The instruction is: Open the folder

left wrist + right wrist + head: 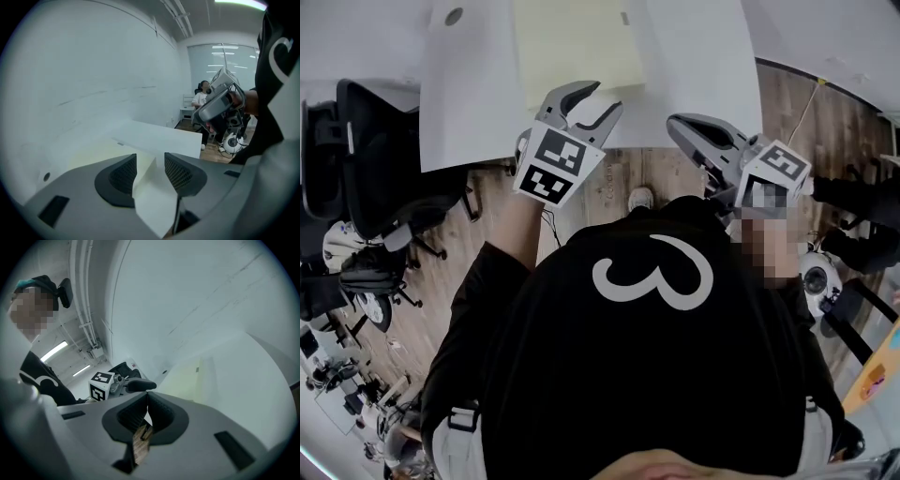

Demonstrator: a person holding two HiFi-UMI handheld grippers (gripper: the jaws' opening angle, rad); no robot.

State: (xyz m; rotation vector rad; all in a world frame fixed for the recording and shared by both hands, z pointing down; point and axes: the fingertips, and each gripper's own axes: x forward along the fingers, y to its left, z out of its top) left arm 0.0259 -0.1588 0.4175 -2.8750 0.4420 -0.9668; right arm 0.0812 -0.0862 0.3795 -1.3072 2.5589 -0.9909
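A pale yellow folder lies flat and closed on the white table. My left gripper hovers at the table's near edge, right by the folder's near right corner. Its jaws stand apart and the pads press on nothing. In the left gripper view the folder and the table's surface show through the gap of the left gripper. My right gripper is shut and empty, just off the table's near edge to the right of the folder. In the right gripper view the right gripper has its pads touching, with the folder beyond.
Black office chairs stand left of the table on a wooden floor. A cable hole sits in the table's far left. A round white device lies on the floor at right. Another person sits far back.
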